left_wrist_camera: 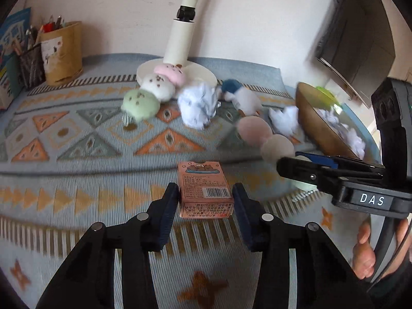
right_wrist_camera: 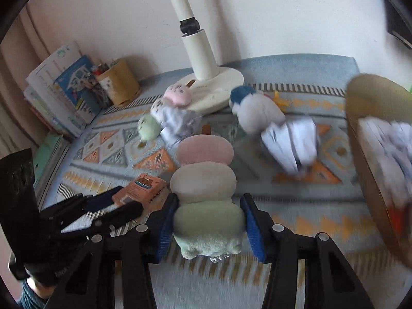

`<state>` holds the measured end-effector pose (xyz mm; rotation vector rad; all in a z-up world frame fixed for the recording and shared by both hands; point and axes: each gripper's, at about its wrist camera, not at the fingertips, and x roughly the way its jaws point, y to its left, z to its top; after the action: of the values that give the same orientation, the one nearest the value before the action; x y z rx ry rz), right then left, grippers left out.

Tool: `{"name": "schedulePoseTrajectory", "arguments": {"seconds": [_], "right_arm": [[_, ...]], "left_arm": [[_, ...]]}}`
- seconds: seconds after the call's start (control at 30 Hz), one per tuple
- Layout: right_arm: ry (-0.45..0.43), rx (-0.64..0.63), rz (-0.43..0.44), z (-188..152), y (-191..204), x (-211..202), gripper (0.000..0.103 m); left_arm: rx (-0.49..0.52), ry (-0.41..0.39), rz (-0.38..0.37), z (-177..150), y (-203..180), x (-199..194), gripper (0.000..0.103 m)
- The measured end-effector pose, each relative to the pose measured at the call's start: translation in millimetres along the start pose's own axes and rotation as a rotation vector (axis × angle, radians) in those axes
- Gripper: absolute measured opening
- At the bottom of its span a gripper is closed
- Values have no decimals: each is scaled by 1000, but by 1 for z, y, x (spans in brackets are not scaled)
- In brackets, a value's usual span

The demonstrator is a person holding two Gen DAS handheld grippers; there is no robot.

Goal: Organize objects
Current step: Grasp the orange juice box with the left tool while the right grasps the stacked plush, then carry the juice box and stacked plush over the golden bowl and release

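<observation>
My left gripper (left_wrist_camera: 206,195) is shut on a small pink carton (left_wrist_camera: 204,189), held over the patterned cloth; the carton also shows in the right wrist view (right_wrist_camera: 143,190). My right gripper (right_wrist_camera: 208,221) is shut on the green end of a three-ball plush skewer (right_wrist_camera: 204,177), pink, cream and green; the skewer also shows in the left wrist view (left_wrist_camera: 267,139). A second dango plush (left_wrist_camera: 152,92) leans on the lamp base. A blue-and-white bird plush (right_wrist_camera: 255,109) and crumpled paper balls (left_wrist_camera: 198,105) (right_wrist_camera: 293,141) lie behind.
A white lamp (left_wrist_camera: 180,38) stands at the back. A wooden bowl (right_wrist_camera: 373,141) holding crumpled paper is at the right. A pencil holder (left_wrist_camera: 61,51) and books (right_wrist_camera: 59,87) are at the back left. A dark monitor (left_wrist_camera: 360,38) hangs at the right.
</observation>
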<state>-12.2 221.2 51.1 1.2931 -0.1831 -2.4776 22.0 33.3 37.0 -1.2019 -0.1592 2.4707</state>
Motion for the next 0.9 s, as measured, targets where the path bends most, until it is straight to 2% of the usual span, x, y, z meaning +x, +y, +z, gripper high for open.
{"name": "schedulePoseTrajectory", "arguments": {"seconds": [0.13, 0.27, 0.3, 0.33, 0.4, 0.47, 0.57, 0.7, 0.83, 0.9], "right_arm": [[23, 14, -2, -47, 0, -25, 49], [-38, -54, -75, -73, 8, -30, 52], [-38, -58, -87, -75, 9, -28, 55], [-36, -58, -92, -78, 9, -26, 62], [-38, -58, -90, -81, 9, -27, 68], [-57, -67, -80, -82, 7, -31, 69], [-86, -88, -95, -77, 10, -36, 79], [-84, -106, -103, -72, 13, -33, 79], [-58, -133, -132, -74, 21, -23, 79], [-44, -146, -150, -76, 23, -18, 79]], "left_arm": [[2, 29, -12, -32, -7, -19, 40], [21, 48, 23, -45, -11, -16, 40], [30, 49, 33, -47, -13, -15, 41], [38, 48, 44, -47, -14, -15, 43], [44, 49, 75, -48, -15, -16, 61], [31, 37, 80, -47, -13, -17, 72], [-9, 21, 63, -42, -12, -16, 73], [-4, -9, 112, -40, -17, -12, 73], [42, 3, 149, -42, -25, -6, 71], [57, 8, 154, -42, -27, -4, 65]]}}
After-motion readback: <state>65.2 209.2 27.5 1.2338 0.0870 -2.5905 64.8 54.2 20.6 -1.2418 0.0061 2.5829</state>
